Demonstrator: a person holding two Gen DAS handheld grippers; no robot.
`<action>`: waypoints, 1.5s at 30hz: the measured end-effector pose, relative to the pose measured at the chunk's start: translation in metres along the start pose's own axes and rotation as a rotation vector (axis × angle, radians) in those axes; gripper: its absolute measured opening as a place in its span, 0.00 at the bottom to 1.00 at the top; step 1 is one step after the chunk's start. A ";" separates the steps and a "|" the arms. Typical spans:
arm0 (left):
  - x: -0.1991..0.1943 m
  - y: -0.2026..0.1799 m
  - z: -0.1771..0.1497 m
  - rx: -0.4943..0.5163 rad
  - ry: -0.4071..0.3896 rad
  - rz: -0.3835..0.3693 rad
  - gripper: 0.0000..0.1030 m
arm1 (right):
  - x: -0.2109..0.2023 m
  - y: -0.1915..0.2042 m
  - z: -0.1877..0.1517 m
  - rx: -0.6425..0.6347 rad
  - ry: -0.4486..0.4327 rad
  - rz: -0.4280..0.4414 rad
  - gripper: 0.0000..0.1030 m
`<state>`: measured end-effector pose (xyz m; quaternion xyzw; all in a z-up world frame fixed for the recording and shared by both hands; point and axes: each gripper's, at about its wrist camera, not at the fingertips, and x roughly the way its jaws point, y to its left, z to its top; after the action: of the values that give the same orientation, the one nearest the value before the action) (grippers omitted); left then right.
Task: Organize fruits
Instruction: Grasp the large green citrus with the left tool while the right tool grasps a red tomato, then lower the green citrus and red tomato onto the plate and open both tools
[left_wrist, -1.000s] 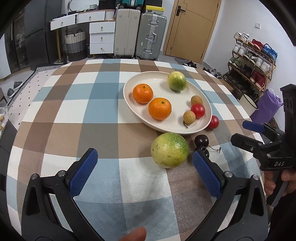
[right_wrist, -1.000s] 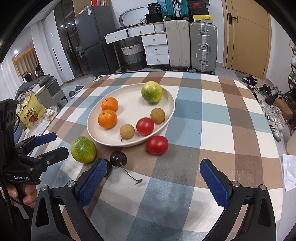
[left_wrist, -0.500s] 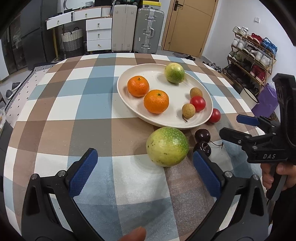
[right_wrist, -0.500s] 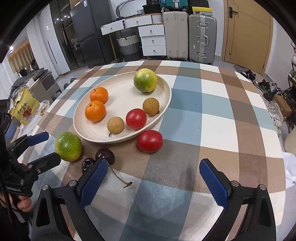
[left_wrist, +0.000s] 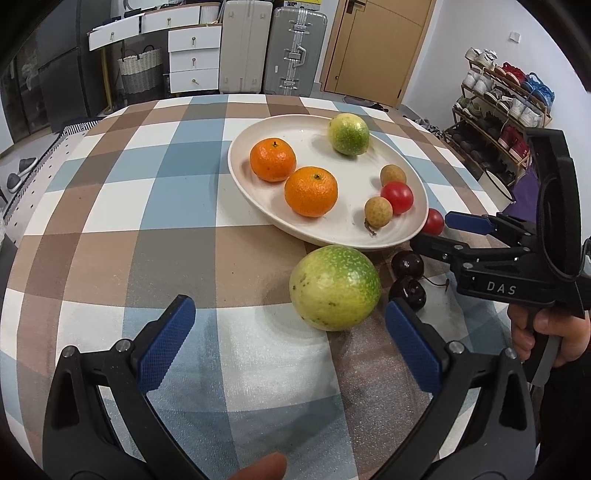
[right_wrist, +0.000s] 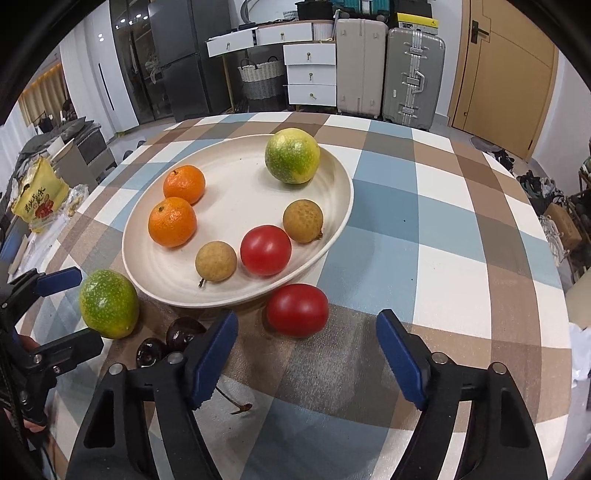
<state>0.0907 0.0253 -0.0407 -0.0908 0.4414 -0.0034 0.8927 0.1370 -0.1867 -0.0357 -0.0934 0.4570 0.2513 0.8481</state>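
Round speckled fruit (left_wrist: 334, 288), ridged plate (left_wrist: 255, 206).

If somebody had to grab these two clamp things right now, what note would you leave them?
Left gripper: open, empty, just short of the green fruit on the cloth.
Right gripper: open, jaws have just been closing, nothing between them yet; the loose red tomato lies just ahead.
Done: the plate holds two oranges, a green fruit, two longans and a tomato.
Left: the green fruit, the tomato and two dark cherries lie beside the plate.
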 end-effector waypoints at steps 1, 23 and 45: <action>0.001 0.000 0.000 0.001 0.002 -0.002 0.99 | 0.000 0.001 0.000 -0.006 -0.002 0.001 0.71; 0.013 -0.009 0.002 0.040 0.030 -0.084 0.65 | -0.005 0.007 -0.008 -0.059 -0.026 0.036 0.32; -0.022 -0.019 0.004 0.068 -0.078 -0.133 0.49 | -0.047 0.015 -0.021 -0.043 -0.102 0.066 0.32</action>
<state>0.0816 0.0096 -0.0175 -0.0895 0.3990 -0.0740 0.9096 0.0930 -0.1982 -0.0076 -0.0836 0.4102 0.2934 0.8594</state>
